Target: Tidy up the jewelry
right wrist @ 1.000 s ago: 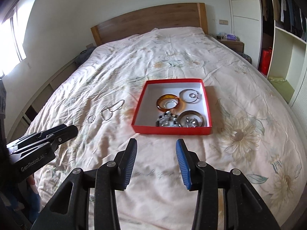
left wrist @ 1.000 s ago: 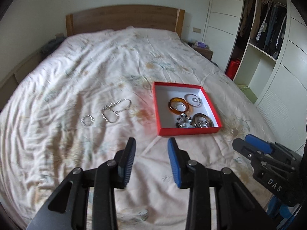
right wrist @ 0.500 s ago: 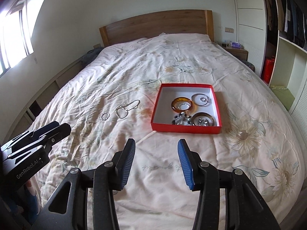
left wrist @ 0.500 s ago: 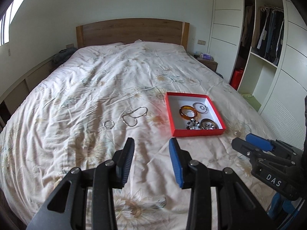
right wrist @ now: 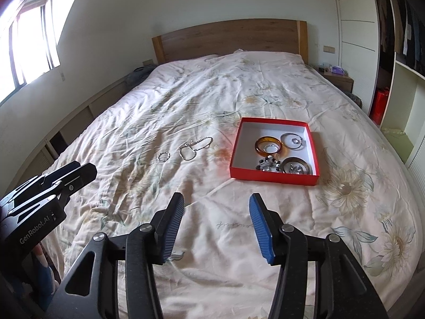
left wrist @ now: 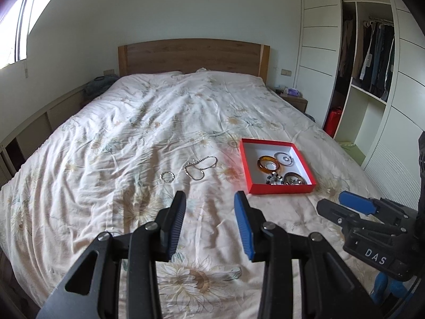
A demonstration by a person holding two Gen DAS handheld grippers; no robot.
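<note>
A red box [right wrist: 273,176] sits on the flowered bedspread [right wrist: 186,101], holding an amber bangle [right wrist: 268,146], a thin silver bangle [right wrist: 293,140], a dark bangle [right wrist: 296,165] and what looks like a beaded piece [right wrist: 267,164]. Well to its left on the bed lie a silver chain [right wrist: 195,145] and a small ring bracelet [right wrist: 163,156]. The left gripper [left wrist: 209,207] hangs over the bedspread, jaws apart and empty. The right gripper [right wrist: 216,207] has its jaws opening with nothing between them.

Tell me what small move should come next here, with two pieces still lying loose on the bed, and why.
Probably bring the left gripper, open and empty, forward and down toward the chain necklace. It and the small ring bracelet still lie on the bedspread outside the red box, on the left gripper's side. The right gripper, jaws opening with nothing between them, sits nearer the box.
</note>
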